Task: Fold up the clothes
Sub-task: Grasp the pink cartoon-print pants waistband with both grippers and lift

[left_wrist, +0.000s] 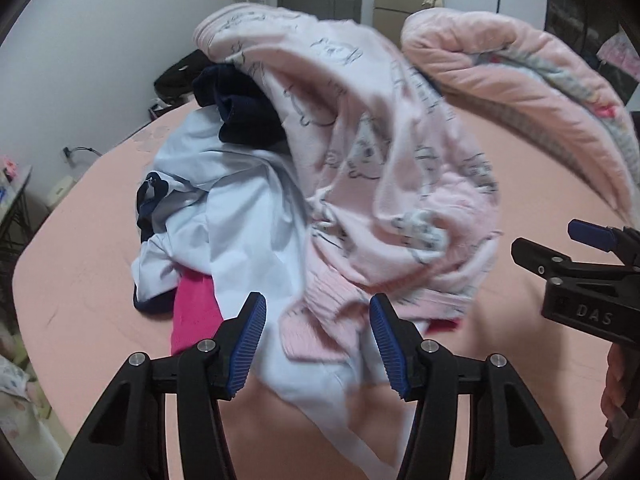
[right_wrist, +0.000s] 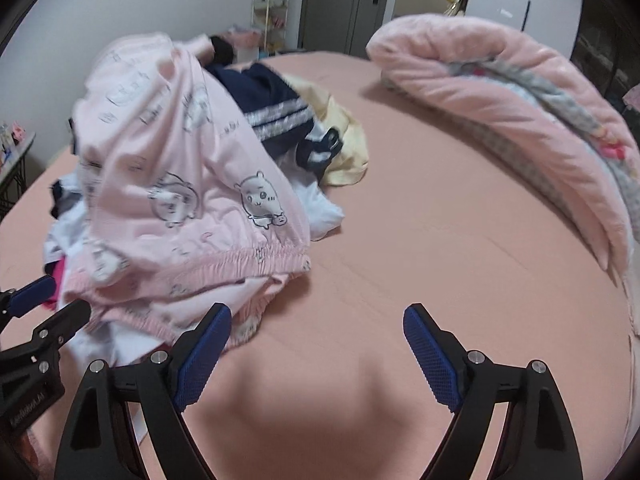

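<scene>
The right gripper (right_wrist: 318,354) stands wide open over bare pink bed (right_wrist: 420,248) at lower centre. A pink cartoon-print garment (right_wrist: 180,200) tops the clothes pile at left; a folded pink blanket (right_wrist: 500,92) lies upper right. The left gripper (right_wrist: 52,300) enters at lower left.

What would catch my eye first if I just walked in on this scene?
Probably the heap of clothes on the pink bed, topped by pale pink pyjama bottoms printed with cartoon animals. Next, the thick pink blanket rolled up at the far right. Nearest the cameras, two open claws with blue pads: the left claw at the pile, the right claw over bare sheet.
</scene>
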The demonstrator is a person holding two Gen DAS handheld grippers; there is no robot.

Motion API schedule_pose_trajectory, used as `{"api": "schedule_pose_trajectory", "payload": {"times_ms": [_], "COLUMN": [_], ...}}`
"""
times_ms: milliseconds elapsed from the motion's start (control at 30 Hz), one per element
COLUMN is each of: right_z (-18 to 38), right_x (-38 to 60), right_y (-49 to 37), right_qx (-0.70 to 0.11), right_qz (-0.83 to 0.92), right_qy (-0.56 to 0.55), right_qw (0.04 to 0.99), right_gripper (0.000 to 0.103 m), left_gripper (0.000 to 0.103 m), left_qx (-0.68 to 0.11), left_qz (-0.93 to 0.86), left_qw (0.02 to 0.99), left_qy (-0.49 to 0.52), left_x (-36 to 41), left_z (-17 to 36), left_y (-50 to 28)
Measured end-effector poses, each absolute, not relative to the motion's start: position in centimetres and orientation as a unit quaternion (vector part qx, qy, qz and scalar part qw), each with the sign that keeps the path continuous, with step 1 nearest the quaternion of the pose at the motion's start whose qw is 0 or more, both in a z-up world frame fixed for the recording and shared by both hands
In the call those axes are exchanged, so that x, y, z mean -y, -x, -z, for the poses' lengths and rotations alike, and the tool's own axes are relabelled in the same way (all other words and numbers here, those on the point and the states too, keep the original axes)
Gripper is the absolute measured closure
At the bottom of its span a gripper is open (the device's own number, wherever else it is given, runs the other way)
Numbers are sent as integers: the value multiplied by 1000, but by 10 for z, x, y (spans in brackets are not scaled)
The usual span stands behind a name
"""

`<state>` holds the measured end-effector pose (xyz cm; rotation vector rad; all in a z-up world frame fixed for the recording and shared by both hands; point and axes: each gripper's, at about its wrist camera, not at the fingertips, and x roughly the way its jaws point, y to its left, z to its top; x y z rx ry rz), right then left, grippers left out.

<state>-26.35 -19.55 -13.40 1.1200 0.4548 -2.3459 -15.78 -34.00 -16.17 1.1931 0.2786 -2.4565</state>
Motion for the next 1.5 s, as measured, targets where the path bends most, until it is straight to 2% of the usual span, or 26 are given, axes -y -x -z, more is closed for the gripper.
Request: {"api": "schedule_pose_trajectory", "payload": {"times_ms": [200,233,267,300,333,400,433,467,733,933,1133,1300,1500], "right_z": [161,166,170,175,179,177,173,168,99,37,-13,-23,32], "right_x": [222,227,231,235,240,241,240,237,183,117,18,-79,-130], "right_y": [290,295,299,303,308,308,306,304,270,230,169,128,101], "right_qx": [-163,-162,-162,-161,-161,-139,-127,-120,-78,-53,-16,-18,0], "right_qz": [844,840,837,834,831,829,830,833,869,894,924,932,893], "right_qy": [-435,-439,-442,-446,-450,-455,-455,-450,-395,-356,-323,-330,-421], "right_qw": [270,274,277,281,284,295,298,298,288,267,203,147,161], "right_gripper": [15,15,17,30,55,80,89,93,99,99,99,99,99], "left_gripper": [52,56,72,79,85,88,89,89,89,89,89,89,89], "left_qx": [-114,-115,-117,-118,-118,-119,-123,-126,-114,-85,-84,-83,-75], "left_qz": [879,883,888,891,894,905,908,912,929,939,934,919,912], "left_qw": [168,162,153,145,139,128,122,117,69,6,-75,-126,-166], "left_qy": [-432,-425,-418,-415,-409,-388,-380,-374,-344,-332,-340,-363,-369], "left_x": [348,349,349,348,348,344,343,342,317,262,191,130,66], "left_z": [181,181,180,178,175,161,155,149,95,62,45,58,61], "left_y": [161,160,158,157,156,148,145,142,112,88,61,60,48]}}
